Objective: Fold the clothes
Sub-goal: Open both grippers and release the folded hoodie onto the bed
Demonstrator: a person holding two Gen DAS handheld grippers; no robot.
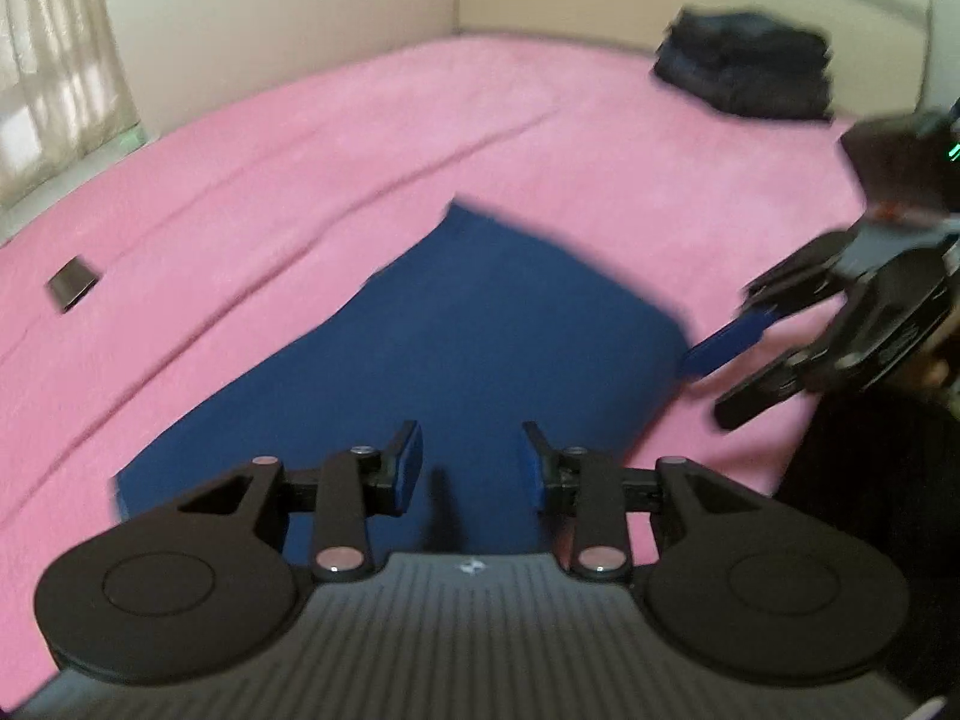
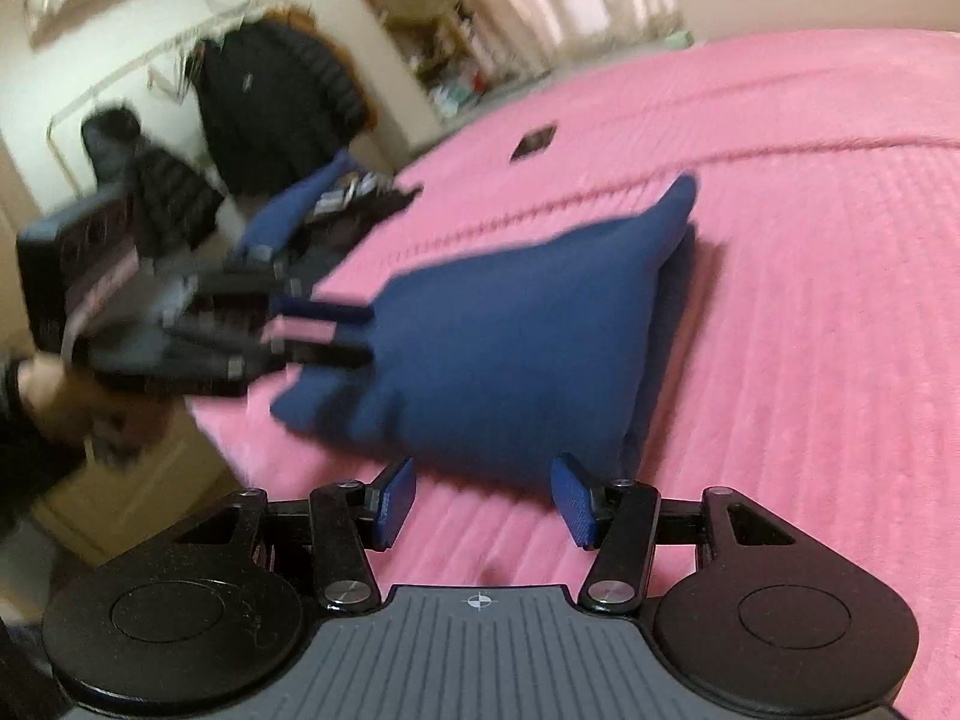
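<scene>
While the folded blue garment (image 1: 456,348) lies just ahead, left gripper (image 1: 471,465) and right gripper (image 2: 483,498) stand spread, holding nothing.

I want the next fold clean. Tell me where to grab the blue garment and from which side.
Grip the blue garment at its raised far corner, coming in low from the open pink blanket side. That corner lifts clear of the bed, so gripper fingers could probably close around it; the rest lies flat.

Navy cloth (image 1: 480,336), folded flat on pink bed, lies just ahead of both grippers' spread fingers.
</scene>
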